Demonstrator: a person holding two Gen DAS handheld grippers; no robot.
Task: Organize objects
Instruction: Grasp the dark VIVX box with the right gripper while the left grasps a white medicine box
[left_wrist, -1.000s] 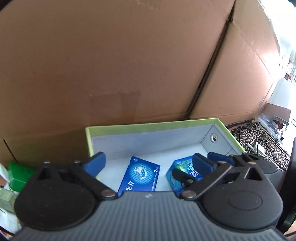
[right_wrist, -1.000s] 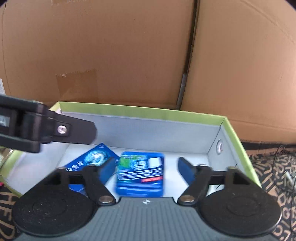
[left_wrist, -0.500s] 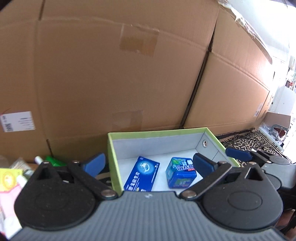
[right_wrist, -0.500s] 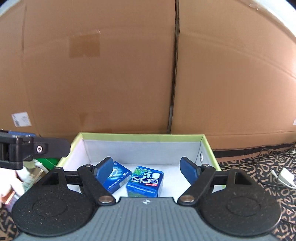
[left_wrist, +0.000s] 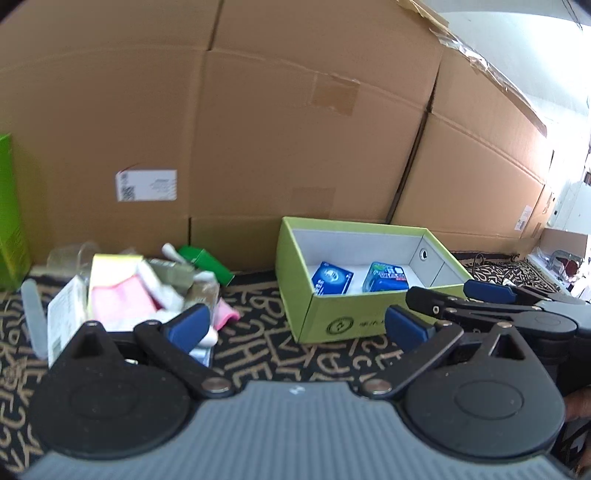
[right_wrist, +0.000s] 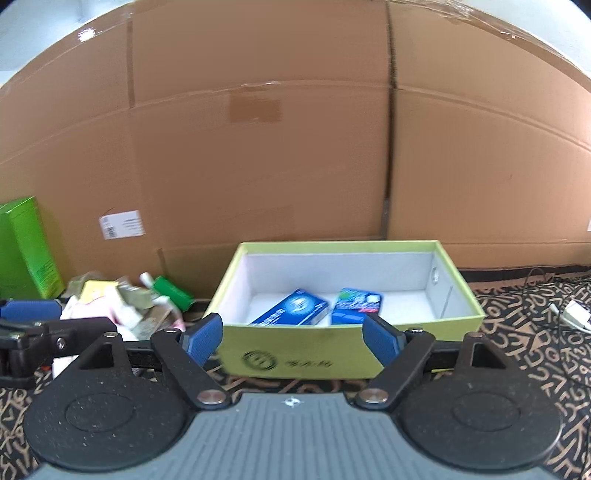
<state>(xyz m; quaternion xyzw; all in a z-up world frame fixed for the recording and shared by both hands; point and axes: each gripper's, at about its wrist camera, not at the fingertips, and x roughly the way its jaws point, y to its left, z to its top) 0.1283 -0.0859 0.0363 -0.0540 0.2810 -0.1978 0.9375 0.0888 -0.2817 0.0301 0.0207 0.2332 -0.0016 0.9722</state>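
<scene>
A green open box (left_wrist: 343, 325) (right_wrist: 343, 358) with a grey lining stands on the patterned cloth. Inside lie a flat blue carton (left_wrist: 331, 277) (right_wrist: 293, 308) and a blue-green packet (left_wrist: 386, 277) (right_wrist: 356, 302). My left gripper (left_wrist: 295, 326) is open and empty, in front of the box and beside a pile of loose packets (left_wrist: 147, 291) (right_wrist: 122, 299). My right gripper (right_wrist: 291, 338) is open and empty, in front of the box; it also shows at the right of the left wrist view (left_wrist: 491, 299).
Big cardboard cartons (left_wrist: 295, 129) (right_wrist: 295, 155) form a wall behind everything. A tall green box (right_wrist: 26, 247) stands at the far left. A small green carton (left_wrist: 207, 264) lies between pile and box. Cables and a white plug (right_wrist: 572, 314) lie at the right.
Both grippers have pulled back out of the green box and away from it, still open. The left view has swung left, bringing the pile of packets into sight.
</scene>
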